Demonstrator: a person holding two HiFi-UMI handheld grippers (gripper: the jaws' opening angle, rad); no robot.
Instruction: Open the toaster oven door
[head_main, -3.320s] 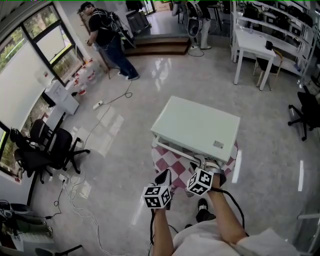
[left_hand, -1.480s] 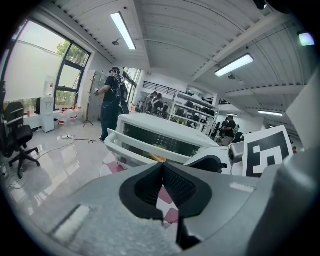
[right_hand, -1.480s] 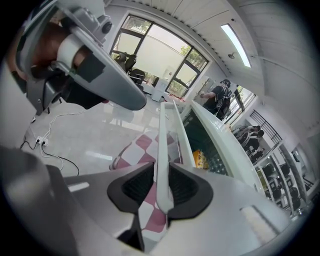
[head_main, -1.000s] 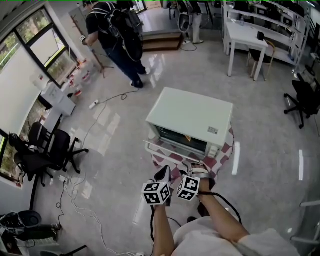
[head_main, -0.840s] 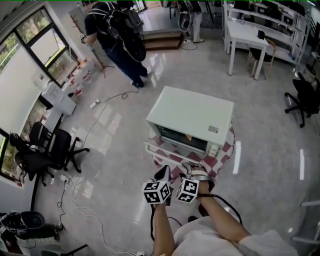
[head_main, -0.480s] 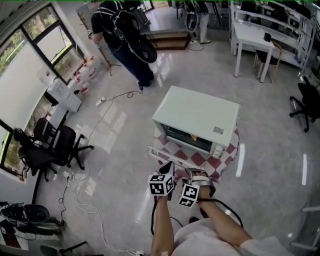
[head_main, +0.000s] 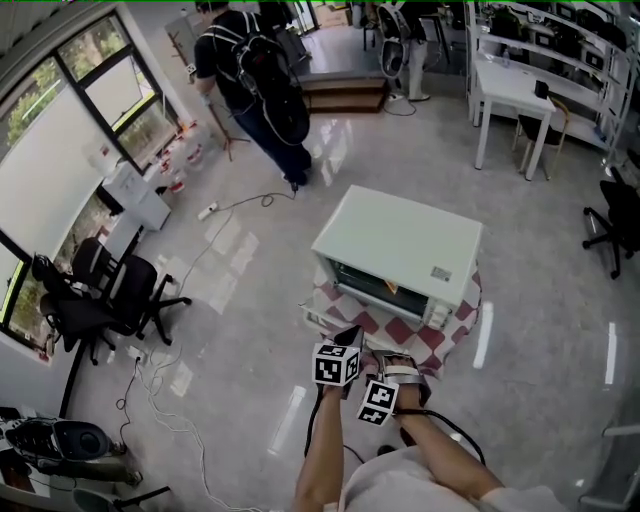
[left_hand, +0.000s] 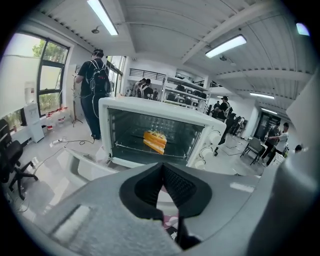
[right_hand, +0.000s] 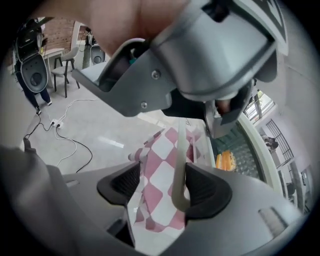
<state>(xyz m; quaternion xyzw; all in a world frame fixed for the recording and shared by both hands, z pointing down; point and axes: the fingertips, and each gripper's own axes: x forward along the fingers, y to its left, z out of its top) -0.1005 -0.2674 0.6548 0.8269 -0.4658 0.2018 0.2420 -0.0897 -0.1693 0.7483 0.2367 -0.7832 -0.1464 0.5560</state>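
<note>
My right claw (right_hand: 162, 186), jaws just opening, loosely straddles the pale rigid handle bar (right_hand: 179, 150), the likeliest hold on the white toaster oven (head_main: 400, 250)'s probably light door (head_main: 330, 318), dropped open over the pink-checked surface (head_main: 440, 335); my left claw (left_hand: 162, 180) is closed, empty.

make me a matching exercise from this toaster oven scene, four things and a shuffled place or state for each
Things
1. toaster oven door
2. sandwich
3. checkered cloth
4. left gripper

Places and states
A. jaws together, nothing between them
B. on the rack inside the toaster oven
C. folded down, open
D. spread under the toaster oven

Pairs: 1-C, 2-B, 3-D, 4-A
</note>
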